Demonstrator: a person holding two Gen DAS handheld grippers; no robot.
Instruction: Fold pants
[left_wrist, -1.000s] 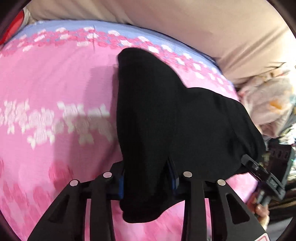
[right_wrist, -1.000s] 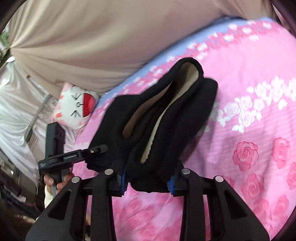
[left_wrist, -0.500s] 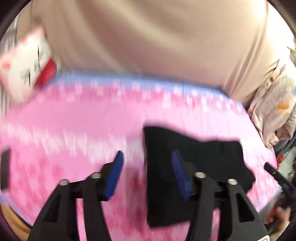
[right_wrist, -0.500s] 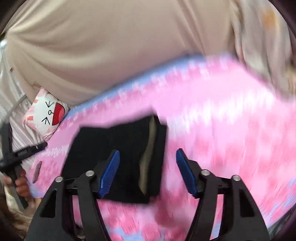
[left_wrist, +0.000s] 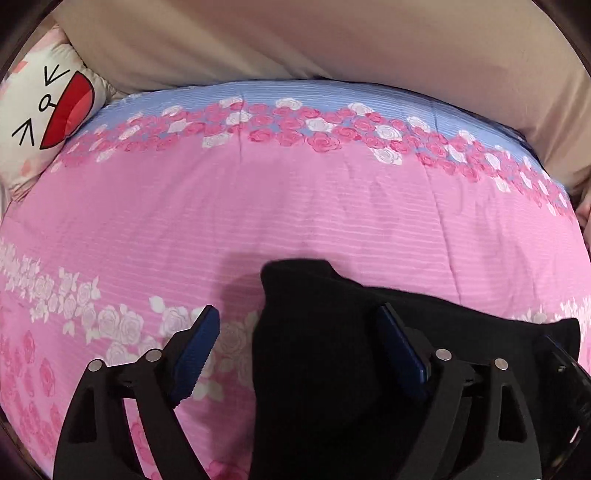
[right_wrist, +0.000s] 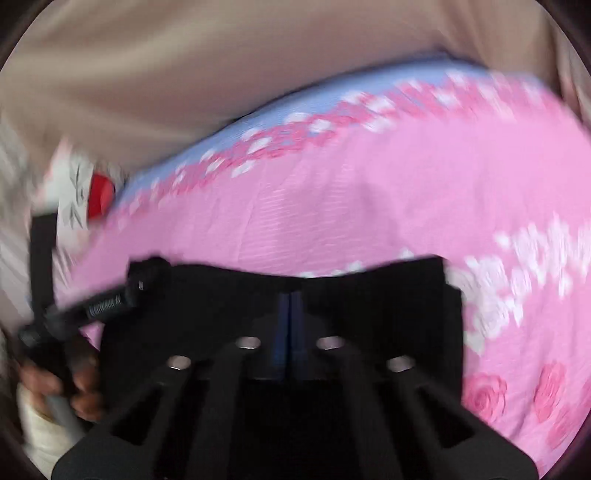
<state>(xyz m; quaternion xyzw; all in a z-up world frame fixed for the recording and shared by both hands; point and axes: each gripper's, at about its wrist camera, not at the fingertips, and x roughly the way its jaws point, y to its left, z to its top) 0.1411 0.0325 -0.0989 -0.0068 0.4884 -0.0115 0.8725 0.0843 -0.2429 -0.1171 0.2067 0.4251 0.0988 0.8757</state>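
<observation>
The black pants (left_wrist: 332, 369) lie folded in a flat bundle on the pink rose-print bedspread (left_wrist: 258, 203). My left gripper (left_wrist: 297, 310) hovers over the bundle's left end. Its jaws are opening wide, and the blue pads (left_wrist: 195, 343) stand clear of the cloth. In the blurred right wrist view, my right gripper (right_wrist: 290, 295) is shut above the pants (right_wrist: 388, 302), with its pads together and nothing between them. The left gripper (right_wrist: 110, 299) and the hand (right_wrist: 55, 380) that holds it show there at the left. The right gripper's tip (left_wrist: 565, 369) shows at the left view's right edge.
A white cushion with a cartoon face (left_wrist: 44, 110) leans at the bed's far left corner. Beige cloth (left_wrist: 332, 37) hangs behind the bed. A blue band with roses (left_wrist: 314, 103) runs along the bedspread's far edge.
Both grippers let go of the pants, which dropped from a lifted hold to lie flat on the bed. The left jaws spread wide; the right opened, then closed empty.
</observation>
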